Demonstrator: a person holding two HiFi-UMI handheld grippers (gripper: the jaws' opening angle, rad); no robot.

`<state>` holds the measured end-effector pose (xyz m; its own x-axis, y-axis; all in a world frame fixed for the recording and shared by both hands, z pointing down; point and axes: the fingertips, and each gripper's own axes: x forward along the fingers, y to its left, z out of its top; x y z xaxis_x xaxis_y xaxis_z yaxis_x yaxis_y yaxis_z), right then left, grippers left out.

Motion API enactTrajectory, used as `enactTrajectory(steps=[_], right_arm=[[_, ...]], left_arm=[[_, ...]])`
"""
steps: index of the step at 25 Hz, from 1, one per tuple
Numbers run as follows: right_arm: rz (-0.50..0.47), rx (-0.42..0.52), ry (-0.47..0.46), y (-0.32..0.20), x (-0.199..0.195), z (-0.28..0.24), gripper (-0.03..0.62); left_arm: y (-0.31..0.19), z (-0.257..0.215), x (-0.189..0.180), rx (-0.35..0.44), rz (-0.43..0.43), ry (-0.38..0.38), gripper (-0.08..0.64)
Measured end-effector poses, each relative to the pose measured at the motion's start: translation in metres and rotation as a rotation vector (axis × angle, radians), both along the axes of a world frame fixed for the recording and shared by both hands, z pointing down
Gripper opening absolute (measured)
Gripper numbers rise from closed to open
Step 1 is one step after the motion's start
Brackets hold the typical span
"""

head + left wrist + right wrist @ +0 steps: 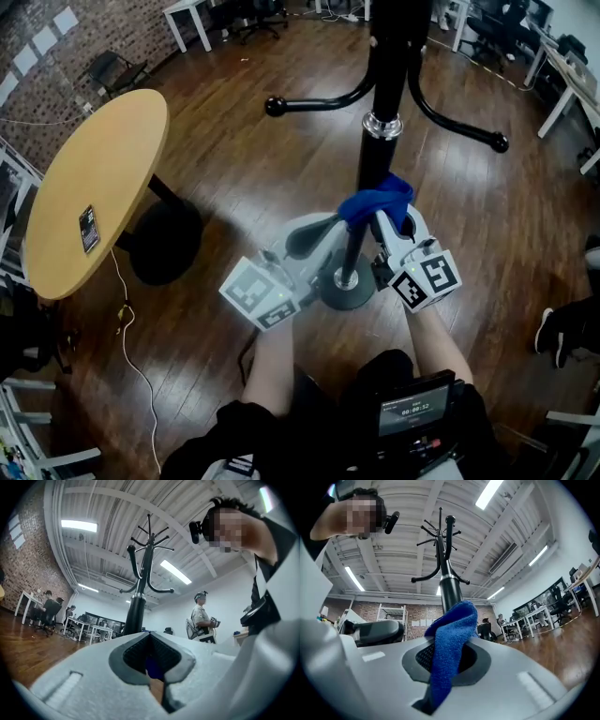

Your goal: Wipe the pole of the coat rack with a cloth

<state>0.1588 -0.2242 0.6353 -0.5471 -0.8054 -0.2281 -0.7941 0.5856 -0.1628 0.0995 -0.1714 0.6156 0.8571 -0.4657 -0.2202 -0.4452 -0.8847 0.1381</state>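
Centrally, round table (98, 178) sits left; coat rack pole (375, 167) is upright, right of it. Left gripper (314, 236) is near the pole's left side, jaws nearly together, nothing gripped. Right gripper (386, 221) is clamped on blue cloth (377, 201), which lies against the lower pole.

The screen (415, 411) at the person's chest shows a timer line, apparently "00:00:32"; the digits are too small to confirm. Print on the dark card (89, 228) on the table (112, 150) is illegible. The marker cubes (427, 278) bear patterns only.
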Motion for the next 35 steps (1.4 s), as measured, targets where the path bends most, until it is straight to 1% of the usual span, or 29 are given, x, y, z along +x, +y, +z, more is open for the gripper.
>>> enactTrajectory(steps=[3,5,8,11,13,15,17,20,23,27,29,30,32,33,35], right_arm=[[0.001,0.026,0.013,0.004,0.004,0.074,0.021],[0.000,0.013,0.014,0.005,0.005,0.124,0.021],[-0.002,-0.017,0.040,0.008,0.003,0.194,0.021],[0.007,-0.053,0.030,0.009,0.002,0.247,0.021],[0.020,-0.081,0.019,0.008,0.003,0.260,0.021],[0.038,-0.072,0.030,0.007,0.006,0.247,0.021],[0.060,-0.007,0.036,0.006,0.010,0.208,0.021],[0.106,0.129,-0.002,0.003,0.018,0.131,0.021],[0.151,0.219,-0.053,-0.012,0.036,0.050,0.019],[0.135,0.326,-0.042,-0.027,0.042,-0.057,0.011],[0.130,0.389,-0.046,-0.022,0.041,-0.098,0.012],[0.131,0.410,-0.051,-0.019,0.040,-0.108,0.011],[0.125,0.411,-0.073,-0.015,0.040,-0.103,0.011],[0.118,0.389,-0.091,-0.016,0.040,-0.090,0.011],[0.106,0.308,-0.123,-0.025,0.041,-0.048,0.011]], left_arm=[[-0.002,0.064,0.007,0.032,0.008,-0.009,0.002],[-0.002,0.103,0.008,0.042,0.011,-0.012,0.002],[0.005,0.156,0.011,0.041,0.019,-0.023,0.002],[0.009,0.188,0.009,0.025,0.012,-0.026,0.002],[0.010,0.199,0.006,-0.003,0.005,-0.028,0.002],[0.013,0.196,0.006,-0.016,0.013,-0.029,0.002],[0.018,0.187,0.004,-0.007,0.022,-0.020,0.002],[0.024,0.176,-0.006,0.019,0.016,-0.005,0.002],[0.031,0.164,-0.013,0.041,0.009,-0.002,0.002],[0.037,0.141,-0.019,0.074,-0.011,-0.015,0.002],[0.039,0.134,-0.022,0.089,-0.022,-0.014,0.002],[0.041,0.133,-0.023,0.094,-0.025,-0.011,0.002],[0.045,0.135,-0.025,0.098,-0.031,-0.007,0.002],[0.046,0.137,-0.026,0.098,-0.033,-0.007,0.002],[0.047,0.140,-0.029,0.095,-0.036,-0.009,0.002]])
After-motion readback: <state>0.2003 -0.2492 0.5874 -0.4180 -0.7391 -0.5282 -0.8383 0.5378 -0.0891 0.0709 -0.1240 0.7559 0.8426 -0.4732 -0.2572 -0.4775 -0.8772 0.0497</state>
